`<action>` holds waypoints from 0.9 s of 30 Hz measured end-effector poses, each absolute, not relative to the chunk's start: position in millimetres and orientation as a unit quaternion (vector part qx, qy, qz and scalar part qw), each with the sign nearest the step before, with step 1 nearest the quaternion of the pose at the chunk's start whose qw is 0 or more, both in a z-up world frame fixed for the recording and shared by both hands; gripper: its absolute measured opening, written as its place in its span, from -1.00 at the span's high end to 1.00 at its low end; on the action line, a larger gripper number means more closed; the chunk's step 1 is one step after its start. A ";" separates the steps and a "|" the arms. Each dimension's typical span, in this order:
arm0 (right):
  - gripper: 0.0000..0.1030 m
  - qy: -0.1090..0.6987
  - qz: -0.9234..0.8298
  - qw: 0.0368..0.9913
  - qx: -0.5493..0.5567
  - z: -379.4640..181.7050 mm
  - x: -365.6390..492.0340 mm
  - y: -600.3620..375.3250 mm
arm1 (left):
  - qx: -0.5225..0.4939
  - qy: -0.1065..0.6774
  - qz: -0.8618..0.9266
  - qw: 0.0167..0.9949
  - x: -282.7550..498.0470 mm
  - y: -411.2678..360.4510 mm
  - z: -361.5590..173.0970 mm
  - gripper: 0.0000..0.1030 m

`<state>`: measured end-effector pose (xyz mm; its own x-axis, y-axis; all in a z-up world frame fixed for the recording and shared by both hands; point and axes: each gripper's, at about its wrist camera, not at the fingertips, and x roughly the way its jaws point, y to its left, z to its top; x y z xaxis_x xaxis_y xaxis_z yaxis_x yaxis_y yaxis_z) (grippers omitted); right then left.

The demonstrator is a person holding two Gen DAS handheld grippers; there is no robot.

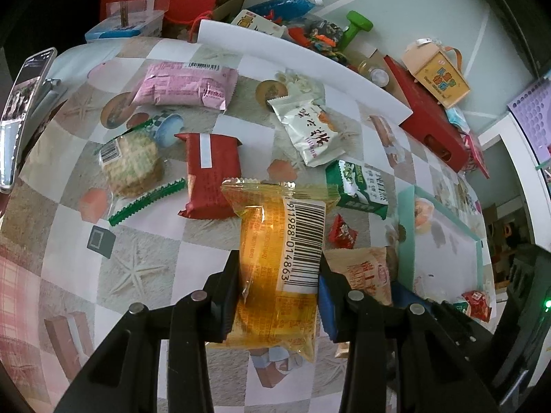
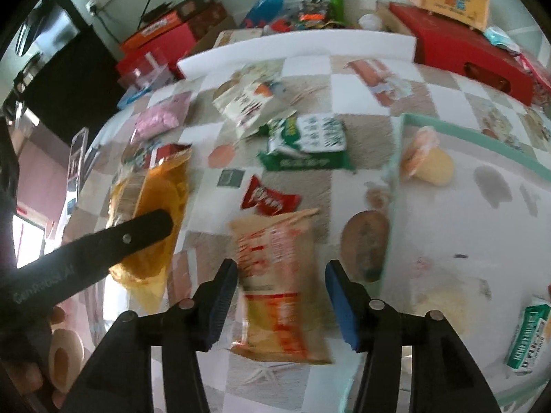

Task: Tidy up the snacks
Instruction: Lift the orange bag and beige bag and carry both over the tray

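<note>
Clamped in the left gripper [image 1: 279, 268] right at the lens: yellow packet [image 1: 275, 241], barcode side up, lifted clear of the checked tablecloth [image 1: 137, 241]. Jaws narrow, pads pressing both flanks of the wrapper. Beyond, loose on the cloth: red packet [image 1: 211, 175], pink packet [image 1: 186, 86], white packet [image 1: 310, 134], green packet [image 1: 358, 186], small red sachet [image 1: 341, 232], tan packet [image 1: 365, 268] just beside the right-hand finger. Further right, teal-rimmed tray [image 1: 404, 234], with a red packet [image 1: 477, 304] lying inside near its close end.

Seen from the right wrist: right gripper [image 2: 280, 268] poised over the same tan packet [image 2: 279, 275], jaws moderately wide, packet between them but blue pads [image 2: 220, 296] clear of both edges; holds nothing. Picture blurred, so cannot tell whether the packet lies flat. To the left, black finger of the left gripper [image 2: 144, 230] across the yellow packet [image 2: 151, 199]. To the right, the tray [image 2: 475, 141], just beside the tan packet, holding a pale round snack [image 2: 430, 165] and a green-and-white packet [image 2: 527, 337].

Judged step: gathering loose snacks into the tray, one already in hand on the left, one being addressed on the right. Next move probably calls for closing squarely on the tan packet's sides, lifting, then carrying both across the teal rim and releasing inside, with care not to crush soft wrappers or knock the small red sachet [image 2: 272, 199].
</note>
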<state>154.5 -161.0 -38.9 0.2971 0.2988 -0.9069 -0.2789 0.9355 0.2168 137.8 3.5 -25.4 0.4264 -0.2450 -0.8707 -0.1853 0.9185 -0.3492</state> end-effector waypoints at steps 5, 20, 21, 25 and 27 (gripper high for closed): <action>-0.11 0.581 0.175 0.795 -0.020 -53.8 152.0 -146.1 | -0.198 0.545 -0.015 0.815 140.5 3.1 -31.1 0.20; -0.04 0.566 0.144 0.806 -0.098 -60.9 145.7 -132.7 | -0.189 0.567 -0.006 0.802 142.7 2.4 -46.1 0.20; 0.10 0.566 0.144 0.806 -0.097 -60.0 145.3 -133.1 | -0.189 0.567 -0.006 0.802 142.6 1.7 -46.6 0.20; 0.25 0.565 0.143 0.807 -0.091 -56.8 144.8 -137.5 | -0.188 0.566 -0.006 0.803 143.0 0.5 -46.5 0.20; 0.26 0.565 0.149 0.808 -0.076 -51.8 145.3 -141.3 | -0.190 0.563 -0.007 0.804 142.4 0.9 -44.7 0.21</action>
